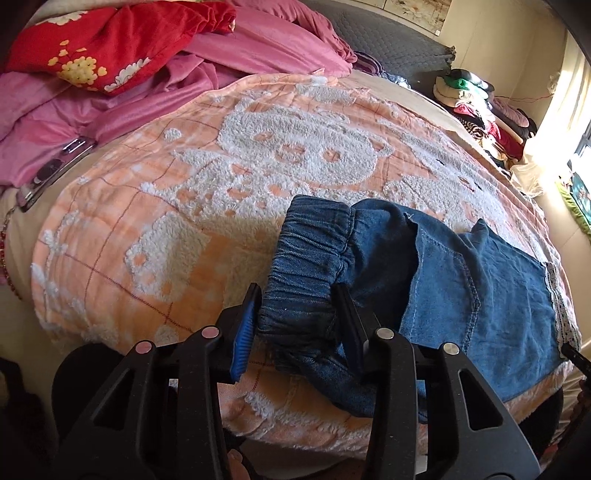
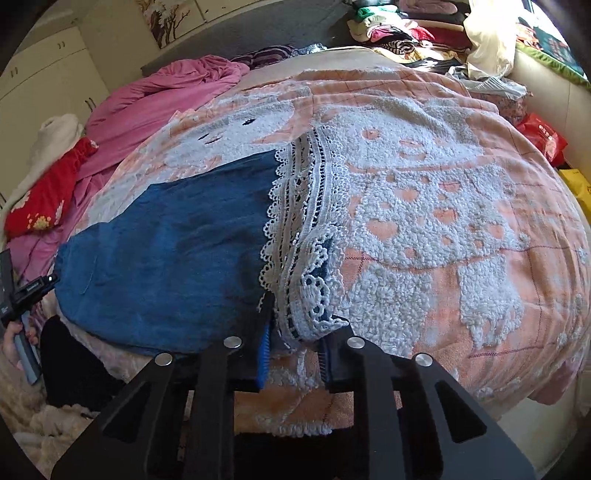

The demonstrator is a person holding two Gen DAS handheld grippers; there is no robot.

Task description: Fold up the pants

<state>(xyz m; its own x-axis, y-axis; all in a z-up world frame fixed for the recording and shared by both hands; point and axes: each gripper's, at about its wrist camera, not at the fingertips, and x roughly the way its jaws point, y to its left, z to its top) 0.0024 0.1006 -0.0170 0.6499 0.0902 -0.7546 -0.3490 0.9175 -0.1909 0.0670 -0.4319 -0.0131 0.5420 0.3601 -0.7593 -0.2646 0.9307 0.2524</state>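
From the left wrist, the pants (image 1: 443,266) lie on the peach blanket (image 1: 155,221) that covers the bed, near its front edge and toward the right. They are blue denim, with the gathered elastic waistband (image 1: 306,258) nearest the camera and the legs running off to the right, ending in a strip of white lace (image 1: 563,314). The left gripper (image 1: 299,306) straddles the waistband: its fingers stand at a middling width with the bunched band filling the gap, the left, blue-ribbed pad (image 1: 243,332) right against the cloth and the right one (image 1: 351,321) pressing into it, so they grip the waistband. Beyond the blanket lie a pink quilt (image 1: 258,48) and a red flowered cloth (image 1: 110,40) at the back left. A phone (image 1: 55,170) rests at the blanket's left edge. A pile of clothes (image 1: 480,110) sits at the far right, by a bright window.

From the right wrist, the same pants (image 2: 166,251) spread out to the left, and their lace hem (image 2: 306,229) runs toward the camera down the middle of the view. The right gripper (image 2: 295,325) has its fingers drawn narrow on the near end of that lace, which is gathered up between the pads. At the far left edge the left gripper (image 2: 22,291) shows in part, with a hand (image 2: 14,343) on its handle below. The blanket (image 2: 461,221) fills the right half, with its white fleecy bear figures. The pink quilt (image 2: 166,96) and the red cloth (image 2: 48,195) lie at the left, and the clothes pile (image 2: 406,33) is at the top.
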